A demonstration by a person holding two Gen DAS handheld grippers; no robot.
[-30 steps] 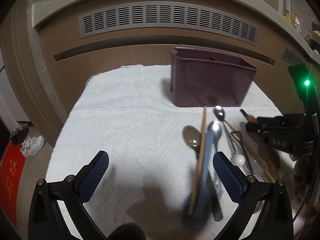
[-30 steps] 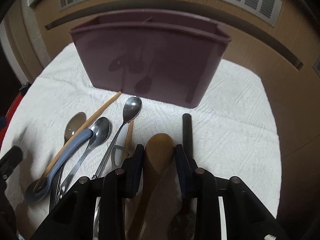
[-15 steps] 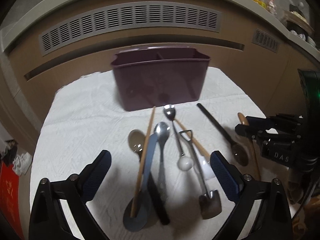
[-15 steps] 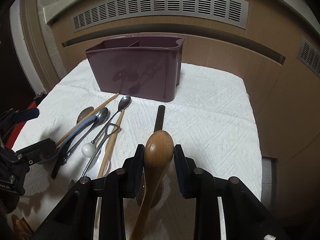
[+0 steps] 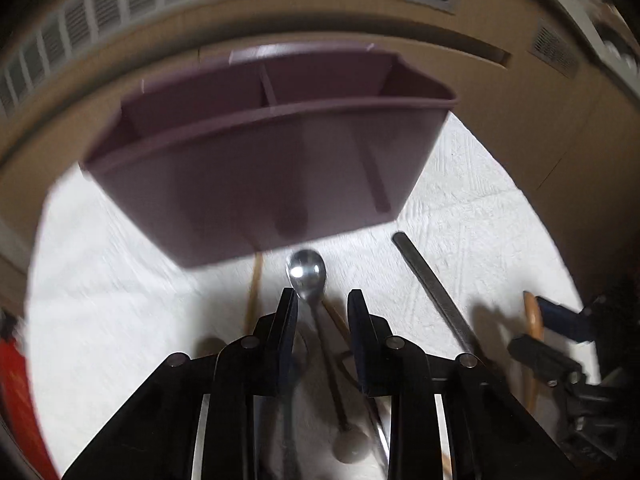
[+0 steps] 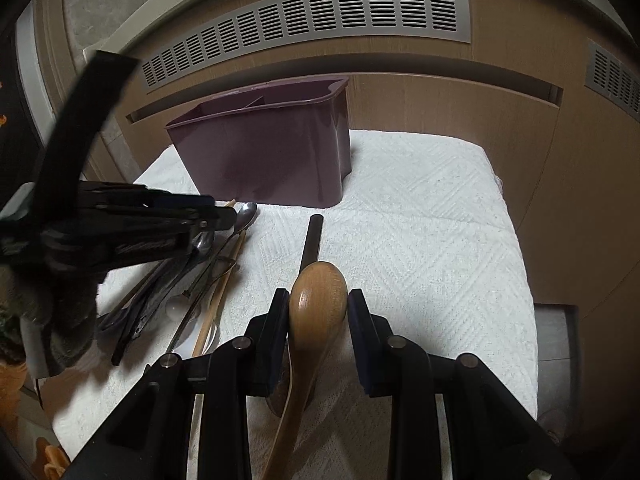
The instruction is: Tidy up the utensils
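Note:
A purple divided caddy (image 5: 260, 168) (image 6: 260, 160) stands at the back of the white cloth (image 6: 420, 240). My left gripper (image 5: 322, 300) hangs just in front of it. Its jaws are closing with a silver spoon (image 5: 306, 274) between them; a gap still shows on both sides of the thin handle, which ends in a white ball. My right gripper (image 6: 318, 300) is shut on the bowl of a wooden spoon (image 6: 318, 292), held above the cloth. The left gripper (image 6: 224, 216) also shows at the left of the right wrist view.
A black-handled utensil (image 5: 432, 292) (image 6: 312, 236) lies on the cloth right of the silver spoon. Several more utensils (image 6: 180, 292) lie piled under the left gripper. A wooden cabinet front with vent grilles (image 6: 320, 16) rises close behind the caddy. The cloth's right edge (image 6: 520, 272) drops off.
My left gripper has swung forward over the utensil pile towards the caddy and its jaws have narrowed around the silver spoon. The right gripper drew back from the caddy, wooden spoon still in it.

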